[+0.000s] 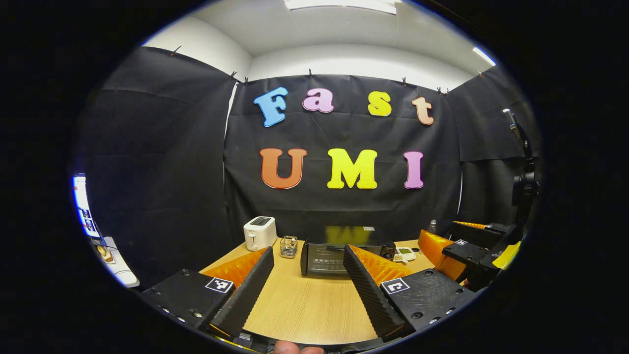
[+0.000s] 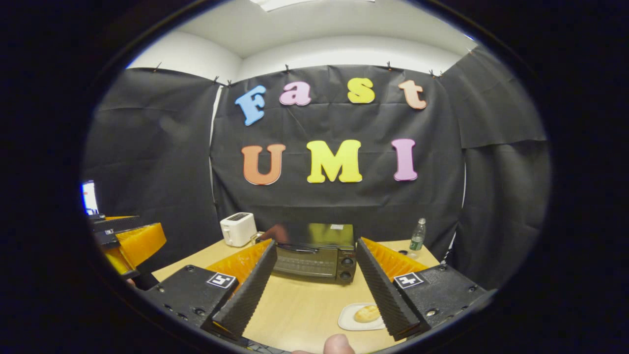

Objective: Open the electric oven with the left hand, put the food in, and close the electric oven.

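Both my left tool point(image 1: 307, 280) and right tool point(image 2: 317, 280) stand apart, empty. The oven point(image 2: 314, 255) door is closed; a slip on its handle could push the oven back.

On the worktop point(image 2: 295, 309) the oven point(image 2: 314, 251) stands centre-back, toaster point(image 2: 238, 228) to its left, bottle point(image 2: 417, 236) right (plate point(image 2: 350, 322) with bread point(image 2: 367, 313) in front).
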Available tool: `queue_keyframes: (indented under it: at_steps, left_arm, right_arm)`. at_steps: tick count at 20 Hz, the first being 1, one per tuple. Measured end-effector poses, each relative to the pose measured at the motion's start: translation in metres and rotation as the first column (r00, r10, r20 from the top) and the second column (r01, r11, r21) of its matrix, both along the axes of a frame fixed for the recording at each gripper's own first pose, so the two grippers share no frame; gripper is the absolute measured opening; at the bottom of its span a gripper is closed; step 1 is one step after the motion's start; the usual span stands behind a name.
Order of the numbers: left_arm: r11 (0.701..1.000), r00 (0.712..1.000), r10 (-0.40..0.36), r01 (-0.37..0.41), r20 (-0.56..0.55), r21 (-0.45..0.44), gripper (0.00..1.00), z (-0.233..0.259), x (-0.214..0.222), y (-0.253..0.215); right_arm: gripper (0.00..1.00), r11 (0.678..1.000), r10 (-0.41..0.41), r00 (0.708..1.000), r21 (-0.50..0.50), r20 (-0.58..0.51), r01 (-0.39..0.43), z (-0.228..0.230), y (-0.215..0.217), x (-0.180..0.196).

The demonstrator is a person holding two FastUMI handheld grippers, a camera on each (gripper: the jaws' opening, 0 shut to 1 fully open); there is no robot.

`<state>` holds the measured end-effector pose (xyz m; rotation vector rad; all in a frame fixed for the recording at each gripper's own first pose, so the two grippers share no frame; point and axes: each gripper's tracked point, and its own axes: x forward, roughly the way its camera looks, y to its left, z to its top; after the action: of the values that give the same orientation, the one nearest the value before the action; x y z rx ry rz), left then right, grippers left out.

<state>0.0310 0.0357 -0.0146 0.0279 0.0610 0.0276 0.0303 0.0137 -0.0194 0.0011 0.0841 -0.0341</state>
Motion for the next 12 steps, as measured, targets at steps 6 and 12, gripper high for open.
queue_keyframes:
  at_steps: [6, 12]
  left_arm:
    - [1.0, 0.999, -0.012, 0.012, -0.039, -0.014, 0.94, -0.005, 0.045, -0.014]
    - [0.999, 0.995, -0.049, 0.048, -0.084, -0.016, 0.93, -0.028, 0.105, -0.049]
  right_arm:
    - [1.0, 0.998, -0.057, 0.998, 0.017, -0.027, 0.058, -0.005, -0.039, 0.033]
    - [1.0, 0.995, -0.104, 0.994, 0.008, -0.018, 0.104, 0.0, -0.098, 0.062]
